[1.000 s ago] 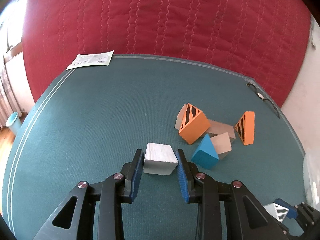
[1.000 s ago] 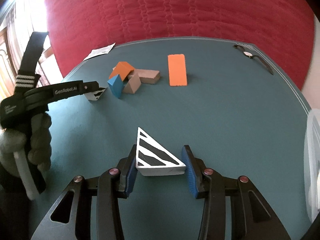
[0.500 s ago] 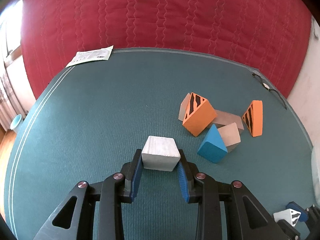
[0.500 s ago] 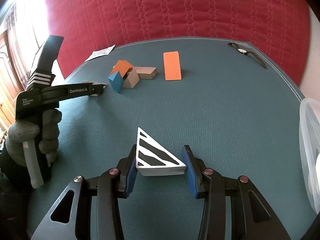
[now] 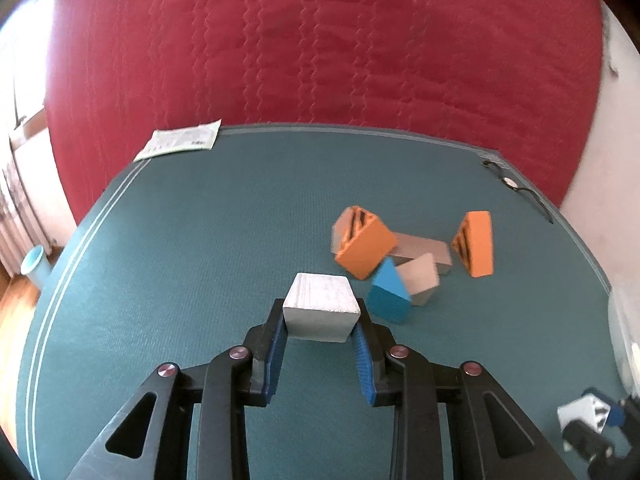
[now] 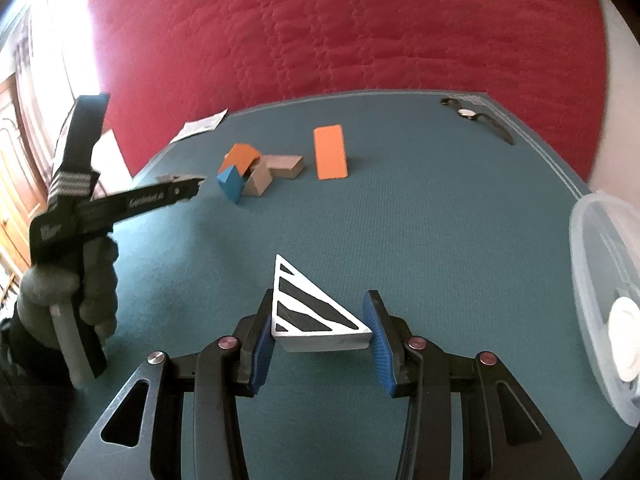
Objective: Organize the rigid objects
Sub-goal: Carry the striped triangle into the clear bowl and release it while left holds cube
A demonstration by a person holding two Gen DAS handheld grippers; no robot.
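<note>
My left gripper grips a white wooden block, its jaws still closing, and holds it a little above the teal mat. Just right of it lies a pile: an orange striped wedge, a blue wedge, grey blocks and a second orange wedge. My right gripper is shut on a white triangular block with black stripes, held over the mat's near side. The right wrist view shows the left gripper, held by a gloved hand, beside the pile.
A clear plastic container stands at the mat's right edge. A wristwatch lies at the far right corner and a paper sheet at the far left. A red quilted cover rises behind the mat.
The left jaws closed onto the white block and raised it off the mat. In the right wrist view the left hand rose and moved toward the pile. The right gripper kept its hold.
</note>
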